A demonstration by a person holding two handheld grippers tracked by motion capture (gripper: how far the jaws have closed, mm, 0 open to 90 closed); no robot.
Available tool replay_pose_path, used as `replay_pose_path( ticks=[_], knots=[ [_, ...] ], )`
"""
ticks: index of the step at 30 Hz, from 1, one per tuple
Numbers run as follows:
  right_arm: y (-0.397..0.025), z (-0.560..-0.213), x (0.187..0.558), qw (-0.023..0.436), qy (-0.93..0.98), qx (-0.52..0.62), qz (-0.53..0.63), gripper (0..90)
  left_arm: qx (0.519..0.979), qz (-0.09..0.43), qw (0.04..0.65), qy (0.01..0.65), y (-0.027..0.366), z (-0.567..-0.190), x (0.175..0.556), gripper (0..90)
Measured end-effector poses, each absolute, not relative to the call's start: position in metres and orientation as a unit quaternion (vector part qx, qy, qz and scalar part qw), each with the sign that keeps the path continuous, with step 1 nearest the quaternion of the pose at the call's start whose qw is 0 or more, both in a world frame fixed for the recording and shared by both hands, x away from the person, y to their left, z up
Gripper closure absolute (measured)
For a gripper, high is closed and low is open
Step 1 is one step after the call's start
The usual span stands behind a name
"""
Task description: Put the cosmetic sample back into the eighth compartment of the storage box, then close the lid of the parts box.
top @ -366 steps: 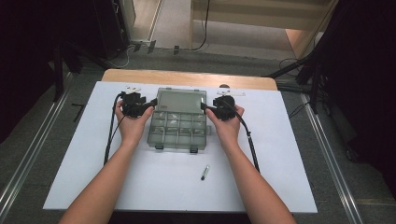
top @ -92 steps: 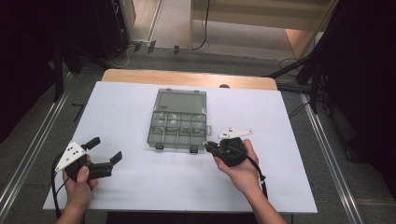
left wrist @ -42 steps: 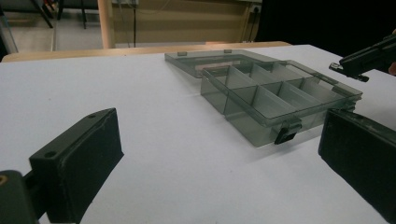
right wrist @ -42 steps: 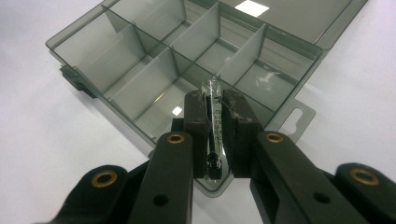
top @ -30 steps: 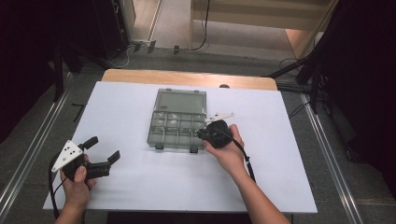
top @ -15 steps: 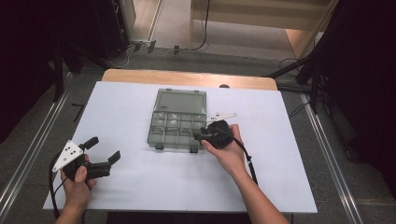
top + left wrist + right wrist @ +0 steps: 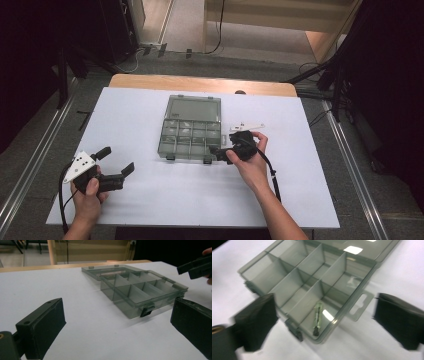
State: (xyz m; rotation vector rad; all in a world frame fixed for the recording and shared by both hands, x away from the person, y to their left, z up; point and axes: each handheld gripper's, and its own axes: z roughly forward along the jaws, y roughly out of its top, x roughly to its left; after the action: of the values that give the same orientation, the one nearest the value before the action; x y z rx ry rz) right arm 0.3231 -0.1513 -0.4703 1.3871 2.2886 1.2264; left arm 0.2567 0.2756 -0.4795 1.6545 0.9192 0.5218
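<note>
Right gripper (image 7: 216, 151): my hand holds it at the organiser box's (image 7: 191, 135) near right corner; jaws wide apart, gripping nothing.
Left gripper (image 7: 116, 162): low at the table's left, jaws spread, nothing in them.
Screw (image 7: 316, 318): lying in the box's near corner compartment.
Surface: white table (image 7: 140, 115); dark room around.
Unclear: right gripper view is blurred.

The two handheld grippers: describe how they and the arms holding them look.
Both are black, each with two blocky flat-faced jaws. The left claw carries a pale grey three-cornered plate with small dark holes on top; the right claw has a similar pale plate beside it. A black cable trails back from each along the forearm. The forearms are bare, with no sleeves visible.
</note>
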Motion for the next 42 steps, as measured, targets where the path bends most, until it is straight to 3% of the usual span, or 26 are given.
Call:
replay_pose_path(
  ticks=[1,24,29,39,42],
  knots=[
    [-0.153,-0.471,0.323,0.089,0.774,0.468,0.417,0.0,0.701,0.222,0.555,0.389,0.275,-0.479,0.257,0.0],
    [-0.174,-0.469,0.321,0.074,0.758,0.478,0.438,0.0,0.712,0.216,0.552,0.376,0.246,-0.468,0.274,0.0],
    [-0.180,-0.466,0.322,0.075,0.754,0.479,0.443,5.7,0.716,0.217,0.552,0.369,0.238,-0.465,0.280,0.0],
    [-0.183,-0.461,0.325,0.076,0.752,0.479,0.447,4.0,0.735,0.220,0.537,0.350,0.213,-0.463,0.296,0.0],
    [-0.186,-0.459,0.327,0.051,0.745,0.474,0.466,5.0,0.736,0.218,0.538,0.348,0.207,-0.462,0.301,0.0]
  ],
)
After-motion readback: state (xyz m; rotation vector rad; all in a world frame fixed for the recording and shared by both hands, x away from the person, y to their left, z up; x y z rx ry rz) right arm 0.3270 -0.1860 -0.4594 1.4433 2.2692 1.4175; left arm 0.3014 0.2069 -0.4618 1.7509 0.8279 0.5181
